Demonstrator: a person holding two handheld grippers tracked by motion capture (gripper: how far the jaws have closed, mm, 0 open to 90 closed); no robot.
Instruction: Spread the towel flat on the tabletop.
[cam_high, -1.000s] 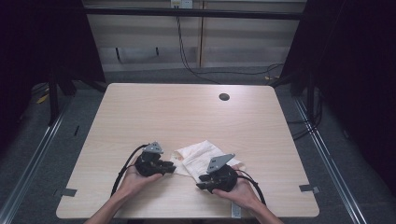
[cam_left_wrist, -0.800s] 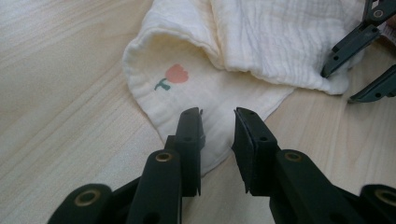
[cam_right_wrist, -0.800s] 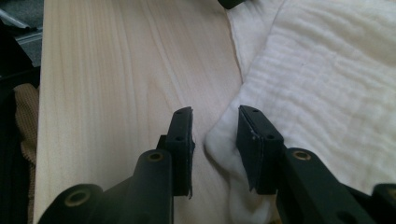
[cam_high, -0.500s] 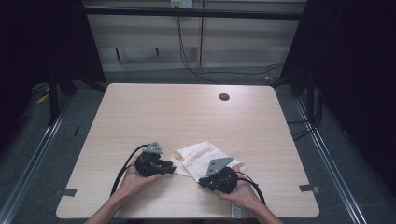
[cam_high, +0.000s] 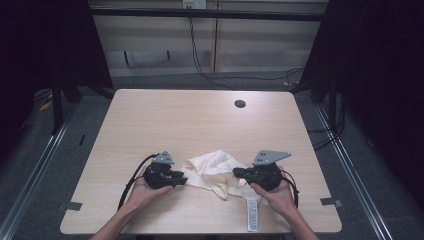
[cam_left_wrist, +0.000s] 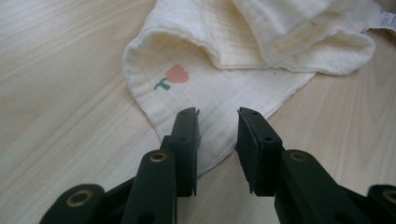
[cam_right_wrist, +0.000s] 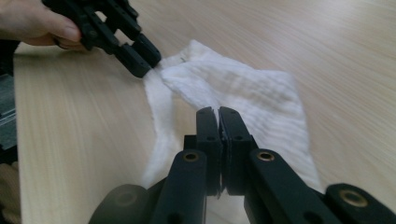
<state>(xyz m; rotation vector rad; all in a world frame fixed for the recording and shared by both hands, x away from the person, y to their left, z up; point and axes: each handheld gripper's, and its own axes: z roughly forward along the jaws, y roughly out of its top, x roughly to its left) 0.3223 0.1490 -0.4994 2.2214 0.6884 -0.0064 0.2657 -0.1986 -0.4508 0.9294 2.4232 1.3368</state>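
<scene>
Cream muslin cloth with a small pink tulip print (cam_left_wrist: 219, 88) lies crumpled on the near middle of the pale wooden worktop (cam_high: 200, 125), between both hands. Left claw (cam_left_wrist: 217, 140) sits low over the cloth's near corner, its jaws parted and just been widening, pads off the fabric, lined up to take that edge. Right claw (cam_right_wrist: 218, 140) is clenched tight on the cloth's opposite edge, pinching a fold so the fabric can be drawn outward and spread. A white label strip (cam_high: 253, 214) trails toward the near edge. Plenty of bare wood lies ahead and to both sides; the near edge is close behind.
</scene>
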